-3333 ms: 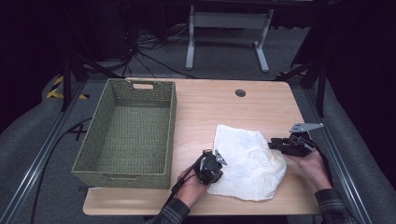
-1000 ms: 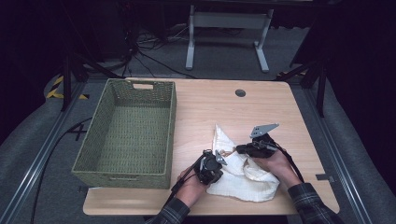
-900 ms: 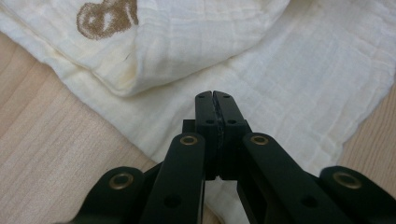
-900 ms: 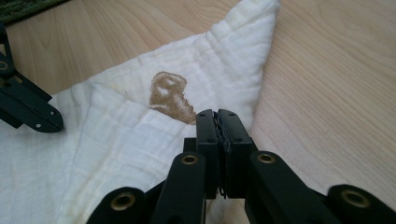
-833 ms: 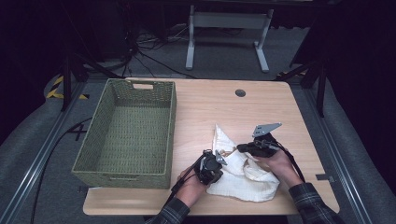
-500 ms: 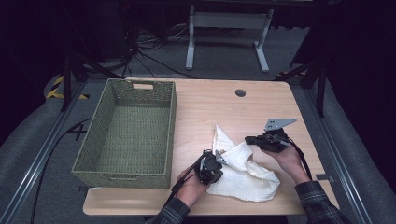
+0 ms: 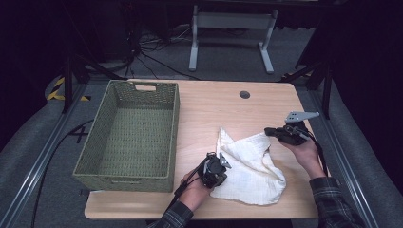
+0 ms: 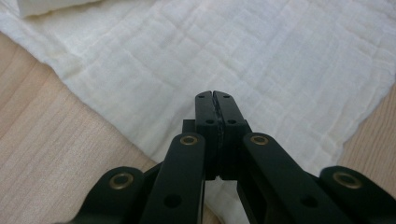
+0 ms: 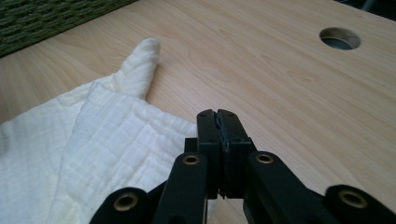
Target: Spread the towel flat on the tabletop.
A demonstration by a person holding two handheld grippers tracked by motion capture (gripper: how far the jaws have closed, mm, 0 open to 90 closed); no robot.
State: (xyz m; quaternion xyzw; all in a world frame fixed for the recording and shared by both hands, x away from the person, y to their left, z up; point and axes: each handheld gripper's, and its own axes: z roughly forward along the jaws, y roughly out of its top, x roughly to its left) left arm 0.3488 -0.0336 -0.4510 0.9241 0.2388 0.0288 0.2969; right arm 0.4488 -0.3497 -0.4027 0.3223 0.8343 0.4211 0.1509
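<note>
The cloth [image 7: 252, 166] lies near the front edge of the table [image 7: 214, 109], right of the basket [image 7: 130, 133]. The left gripper [image 7: 219, 161] pins its left edge with jaws shut. The right gripper [image 7: 269, 131] (jaws shut, cloth apparently pinched) lifts the right edge, which runs leftward from it. The fabric is white, crinkled and partly folded.

Cloth: white cloth [image 7: 252, 168], partly folded, lies on the wooden counter [image 7: 214, 109] right of the basket.
Basket: green woven basket [image 7: 130, 135] on the counter's left half.
Left tool: left tool [image 7: 219, 165] closed, pinning the cloth's left edge.
Right tool: right tool [image 7: 270, 132] closed, gripping the cloth's upper right corner.
</note>
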